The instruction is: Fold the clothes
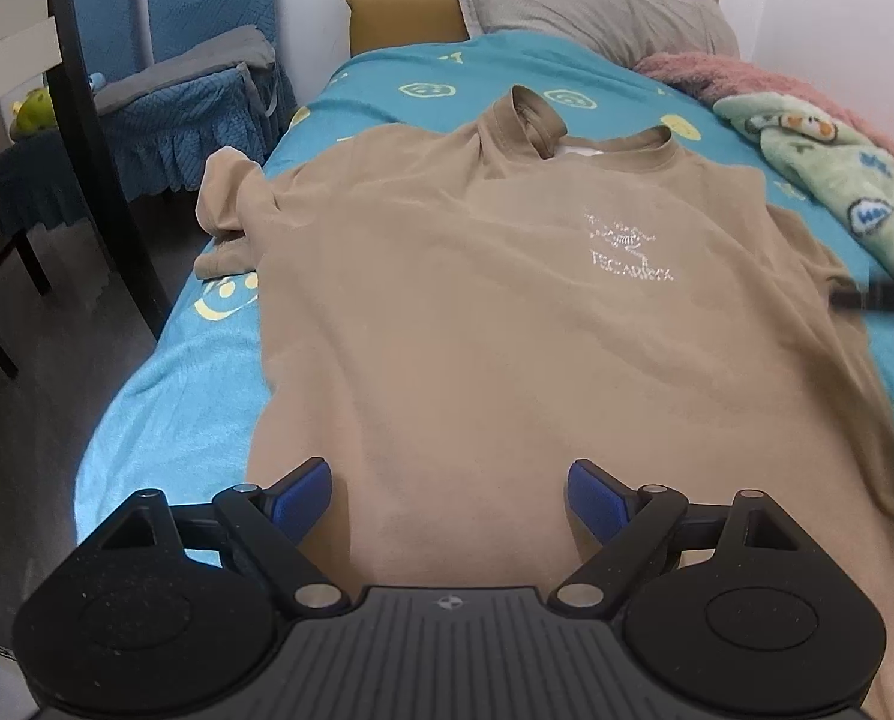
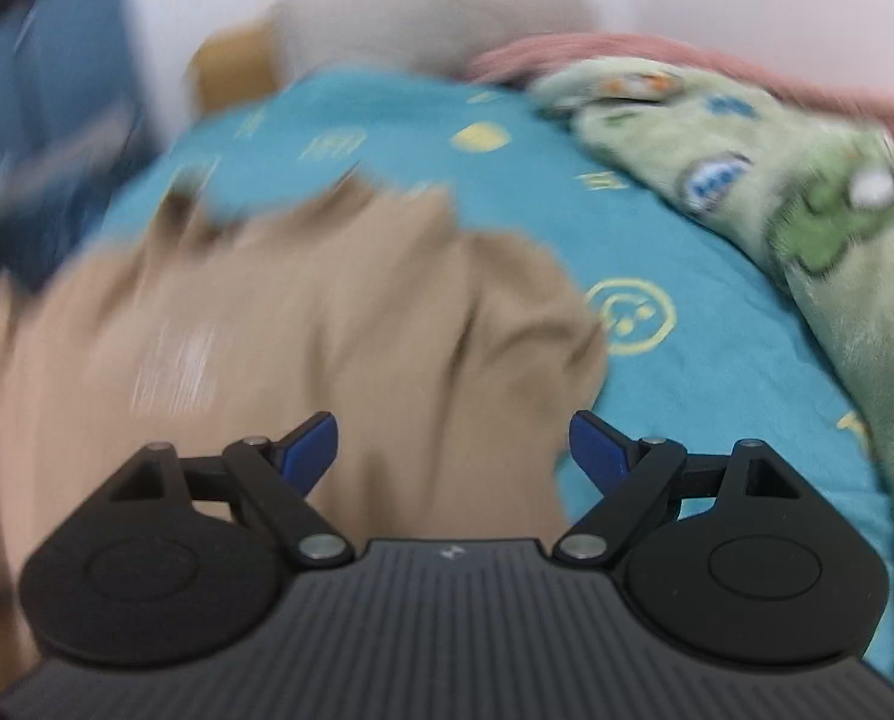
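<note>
A tan T-shirt (image 1: 507, 300) is lying spread on the bed (image 1: 165, 420); both grippers, left gripper (image 1: 449, 495) and right gripper (image 2: 453, 444), are hovering spread wide, holding nothing; its bunched left sleeve (image 1: 225, 222) risks folding crooked.

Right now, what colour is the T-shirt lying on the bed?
Tan, with a small white print on the chest; the T-shirt shows best in the left wrist view.

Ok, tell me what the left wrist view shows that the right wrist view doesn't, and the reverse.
Only the left wrist view shows the tan T-shirt spread whole, collar and white chest print sharp, the bunched sleeve at the bed's edge, the blue-covered chair, and the right gripper's fingertips entering beside the shirt.

Only the right wrist view, motion-blurred, shows the other sleeve close up and a long stretch of the green blanket.

Both show the shirt, teal bedsheet, grey pillow, pink blanket, and their own gripper, left and right, open.
</note>
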The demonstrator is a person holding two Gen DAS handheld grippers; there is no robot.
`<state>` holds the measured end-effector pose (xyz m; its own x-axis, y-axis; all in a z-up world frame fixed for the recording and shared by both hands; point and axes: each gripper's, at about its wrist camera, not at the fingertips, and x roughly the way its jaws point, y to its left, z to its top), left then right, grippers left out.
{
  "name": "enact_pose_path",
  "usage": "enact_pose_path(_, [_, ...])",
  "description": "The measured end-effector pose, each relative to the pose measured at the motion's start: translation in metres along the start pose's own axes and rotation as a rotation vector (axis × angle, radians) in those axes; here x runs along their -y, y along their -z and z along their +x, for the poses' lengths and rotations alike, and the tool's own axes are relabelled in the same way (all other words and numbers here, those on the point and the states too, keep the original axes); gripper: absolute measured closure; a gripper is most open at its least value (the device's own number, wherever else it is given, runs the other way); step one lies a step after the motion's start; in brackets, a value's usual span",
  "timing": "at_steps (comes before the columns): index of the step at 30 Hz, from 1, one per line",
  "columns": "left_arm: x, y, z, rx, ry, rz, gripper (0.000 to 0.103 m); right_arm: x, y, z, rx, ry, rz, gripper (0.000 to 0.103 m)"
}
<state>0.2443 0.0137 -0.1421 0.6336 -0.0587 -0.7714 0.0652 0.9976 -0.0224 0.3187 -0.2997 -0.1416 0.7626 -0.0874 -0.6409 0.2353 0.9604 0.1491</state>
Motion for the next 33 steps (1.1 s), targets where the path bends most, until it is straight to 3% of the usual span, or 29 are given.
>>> enact_pose_path(4, [-0.003,0.000,0.001,0.004,0.017,-0.026,0.015,0.070,-0.023,0.054,-0.003,-0.020,0.390,0.018])
enact_pose_path(7, [-0.004,0.000,0.003,0.008,0.024,-0.029,0.015,0.099,-0.022,0.089,-0.037,0.025,0.515,0.024])
enact_pose_path(10, [-0.004,-0.001,0.006,0.016,0.033,-0.033,0.015,0.098,-0.021,0.107,-0.065,-0.052,0.525,0.061])
enact_pose_path(11, [-0.005,-0.002,0.008,0.013,0.035,-0.035,0.015,0.089,-0.025,0.105,-0.049,-0.062,0.468,0.079])
enact_pose_path(14, [-0.008,-0.002,0.014,0.006,0.039,-0.054,0.015,0.055,-0.035,0.093,0.024,-0.107,0.274,0.092])
enact_pose_path(16, [-0.010,-0.003,0.016,0.003,0.044,-0.068,0.015,0.021,-0.037,0.078,0.084,-0.168,0.111,0.092])
enact_pose_path(21, [-0.015,-0.003,0.013,0.018,0.042,-0.089,0.015,-0.069,-0.016,0.060,0.086,-0.282,-0.233,0.092])
enact_pose_path(26, [-0.019,-0.002,0.010,0.030,0.037,-0.101,0.015,-0.104,0.004,0.047,0.053,-0.394,-0.319,0.087])
enact_pose_path(28, [-0.019,-0.002,0.009,0.032,0.038,-0.102,0.015,-0.091,-0.002,0.033,0.100,-0.421,-0.280,0.058])
enact_pose_path(29, [-0.019,-0.002,0.009,0.033,0.040,-0.102,0.015,-0.082,-0.006,0.026,0.133,-0.432,-0.250,0.032])
enact_pose_path(30, [-0.019,-0.002,0.009,0.033,0.041,-0.101,0.015,-0.072,-0.011,0.019,0.169,-0.441,-0.217,0.013])
enact_pose_path(33, [-0.017,-0.001,0.010,0.031,0.043,-0.095,0.015,-0.027,-0.029,0.007,0.274,-0.380,-0.021,0.013])
